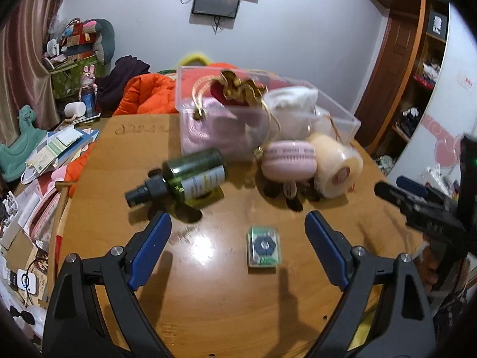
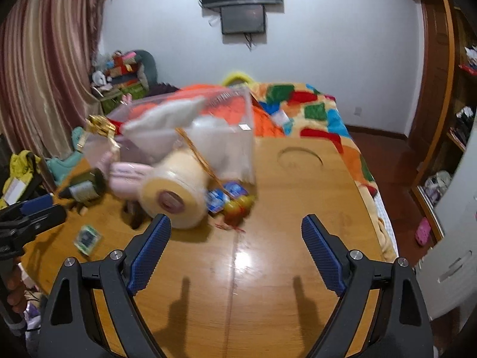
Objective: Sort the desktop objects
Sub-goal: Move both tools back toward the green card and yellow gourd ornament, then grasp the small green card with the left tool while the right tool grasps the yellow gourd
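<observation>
On the wooden table (image 1: 208, 292) lie a dark green spray bottle (image 1: 184, 177) on its side, a small green packet (image 1: 263, 246), a pink round case (image 1: 288, 162) and a cream tape roll (image 1: 337, 168). A clear plastic bin (image 1: 259, 113) behind them holds cloth pouches. My left gripper (image 1: 238, 229) is open and empty, just above the packet. My right gripper (image 2: 235, 232) is open and empty, in front of the tape roll (image 2: 176, 197). The bottle (image 2: 85, 186), the packet (image 2: 87, 237) and the bin (image 2: 208, 128) also show in the right wrist view, which is blurred.
Blue packets and small yellow items (image 2: 235, 201) lie by the bin's right corner. The table has a round recess (image 2: 299, 156) at the far right. A bed with a colourful blanket (image 2: 313, 113) lies behind. Clutter (image 1: 44, 161) lies left of the table.
</observation>
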`<move>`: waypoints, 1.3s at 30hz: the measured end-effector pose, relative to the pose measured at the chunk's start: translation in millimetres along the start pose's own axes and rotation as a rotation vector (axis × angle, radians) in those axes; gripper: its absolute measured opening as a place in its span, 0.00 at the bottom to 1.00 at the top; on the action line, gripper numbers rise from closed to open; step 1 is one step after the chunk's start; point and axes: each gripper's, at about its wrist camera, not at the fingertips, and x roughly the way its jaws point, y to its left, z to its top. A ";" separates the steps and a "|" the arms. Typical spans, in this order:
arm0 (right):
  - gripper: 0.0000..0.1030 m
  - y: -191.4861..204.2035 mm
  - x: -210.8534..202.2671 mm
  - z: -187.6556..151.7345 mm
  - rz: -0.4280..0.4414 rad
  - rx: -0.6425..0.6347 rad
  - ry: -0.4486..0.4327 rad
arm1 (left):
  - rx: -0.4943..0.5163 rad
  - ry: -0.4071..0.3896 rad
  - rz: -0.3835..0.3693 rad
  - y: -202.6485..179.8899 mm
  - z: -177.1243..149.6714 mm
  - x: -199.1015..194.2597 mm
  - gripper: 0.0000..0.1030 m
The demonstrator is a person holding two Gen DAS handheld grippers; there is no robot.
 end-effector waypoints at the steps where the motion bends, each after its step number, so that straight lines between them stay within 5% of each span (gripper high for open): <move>1: 0.84 -5.5 5.1 -0.6 -0.008 0.015 0.013 | 0.013 0.004 0.007 -3.7 -3.0 1.6 0.89; 12: 0.71 -17.8 34.8 4.6 0.060 -0.008 0.099 | 0.071 0.062 0.016 -19.6 -18.8 19.1 0.60; 17: 0.55 -17.0 52.1 10.0 0.087 -0.038 0.140 | 0.096 0.056 0.041 -26.6 -20.9 20.1 0.54; 24: 0.50 -15.8 64.8 16.2 0.109 -0.064 0.154 | 0.135 0.040 0.121 -36.2 -24.1 22.0 0.43; 33: 0.29 -8.7 71.9 21.6 0.138 -0.071 0.172 | 0.169 0.035 0.121 -39.7 -25.6 21.4 0.23; 39: 0.28 -5.9 66.8 21.5 0.126 -0.078 0.149 | 0.164 0.037 0.103 -38.9 -27.1 19.3 0.23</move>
